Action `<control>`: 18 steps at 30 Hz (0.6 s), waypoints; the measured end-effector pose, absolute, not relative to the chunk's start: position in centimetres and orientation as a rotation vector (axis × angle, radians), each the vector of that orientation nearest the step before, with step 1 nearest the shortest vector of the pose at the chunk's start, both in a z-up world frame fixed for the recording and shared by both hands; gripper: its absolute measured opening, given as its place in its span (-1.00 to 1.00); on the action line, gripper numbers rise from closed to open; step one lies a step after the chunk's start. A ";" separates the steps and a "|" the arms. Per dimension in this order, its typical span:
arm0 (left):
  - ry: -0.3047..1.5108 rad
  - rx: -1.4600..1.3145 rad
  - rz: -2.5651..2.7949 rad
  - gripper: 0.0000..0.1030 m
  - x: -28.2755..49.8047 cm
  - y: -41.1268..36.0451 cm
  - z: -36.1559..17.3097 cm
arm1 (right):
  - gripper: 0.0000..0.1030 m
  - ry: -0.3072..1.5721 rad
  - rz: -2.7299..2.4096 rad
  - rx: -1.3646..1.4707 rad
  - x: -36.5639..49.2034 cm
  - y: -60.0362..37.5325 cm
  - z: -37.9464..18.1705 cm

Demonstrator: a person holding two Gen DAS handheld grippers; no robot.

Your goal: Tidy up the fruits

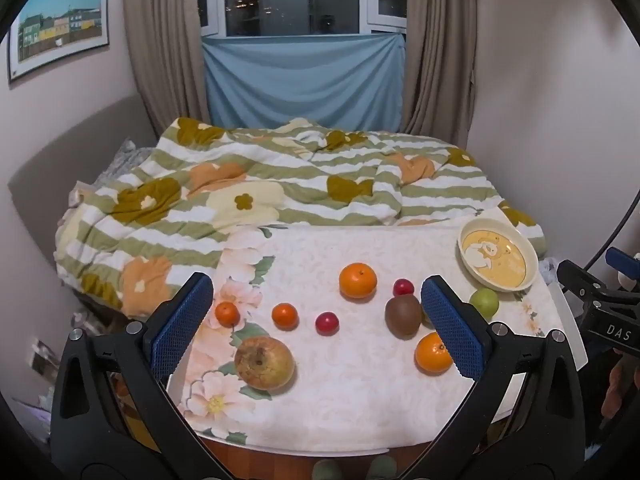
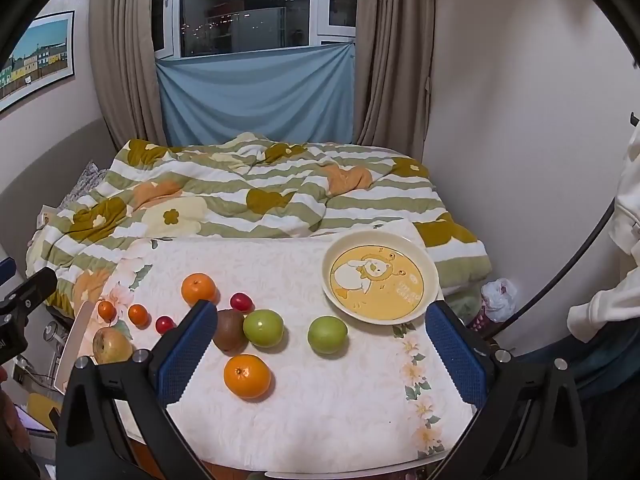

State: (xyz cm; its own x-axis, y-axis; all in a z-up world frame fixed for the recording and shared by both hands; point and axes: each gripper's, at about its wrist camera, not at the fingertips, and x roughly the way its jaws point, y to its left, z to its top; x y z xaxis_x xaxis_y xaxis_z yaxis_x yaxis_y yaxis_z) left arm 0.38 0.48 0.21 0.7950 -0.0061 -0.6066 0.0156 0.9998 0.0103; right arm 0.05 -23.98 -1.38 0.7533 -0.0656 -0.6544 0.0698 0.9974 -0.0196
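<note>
Both grippers, left (image 1: 316,316) and right (image 2: 320,344), are held wide open, empty; round fruit like the orange (image 2: 247,376) could be bumped and rolled off the table (image 2: 320,432).

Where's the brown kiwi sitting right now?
The kiwi lies on the table's floral cloth, touching a green fruit on its right in the right wrist view. An orange sits just in front of it, a small red fruit just behind.

bowl (image 2: 430,276): glossy ceramic look
kiwi (image 2: 230,334): fuzzy matt
oranges (image 2: 247,376): shiny, dimpled
tablecloth (image 2: 320,408): smooth, printed
gripper pads (image 2: 182,354): blue, textured
</note>
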 end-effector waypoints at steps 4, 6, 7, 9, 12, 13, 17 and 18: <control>0.650 0.019 -0.013 1.00 0.5 0.4 0.1 | 1.00 0.711 -0.078 0.009 0.0 -23.9 -1.1; 0.649 0.016 -0.017 1.00 0.6 0.3 0.2 | 1.00 0.710 -0.078 0.009 0.0 -23.9 -1.0; 0.648 0.017 -0.017 1.00 0.5 0.3 0.1 | 1.00 0.710 -0.078 0.010 -0.1 -23.9 -1.1; 0.648 0.018 -0.015 1.00 0.5 0.3 0.1 | 1.00 0.709 -0.079 0.011 -0.1 -23.9 -1.1; 0.646 0.016 -0.016 1.00 0.4 0.4 0.2 | 1.00 0.709 -0.078 0.012 0.0 -24.0 -1.0; 0.646 0.016 -0.017 1.00 0.5 0.4 0.2 | 1.00 0.709 -0.079 0.011 -0.1 -23.9 -1.0; 0.647 0.018 -0.015 1.00 0.5 0.3 0.2 | 1.00 0.706 -0.079 0.011 -0.1 -23.9 -1.0; 0.646 0.019 -0.014 1.00 0.5 0.3 0.2 | 1.00 0.706 -0.079 0.012 0.0 -23.9 -1.0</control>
State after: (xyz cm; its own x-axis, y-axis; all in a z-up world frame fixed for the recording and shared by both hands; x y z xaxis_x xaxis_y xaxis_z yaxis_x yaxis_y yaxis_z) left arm 0.46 0.31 0.17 0.7983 -0.0071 -0.6022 0.0192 0.9997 0.0136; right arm -0.03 -23.93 -0.98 0.7582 -0.0687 -0.6484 0.0772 0.9969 -0.0154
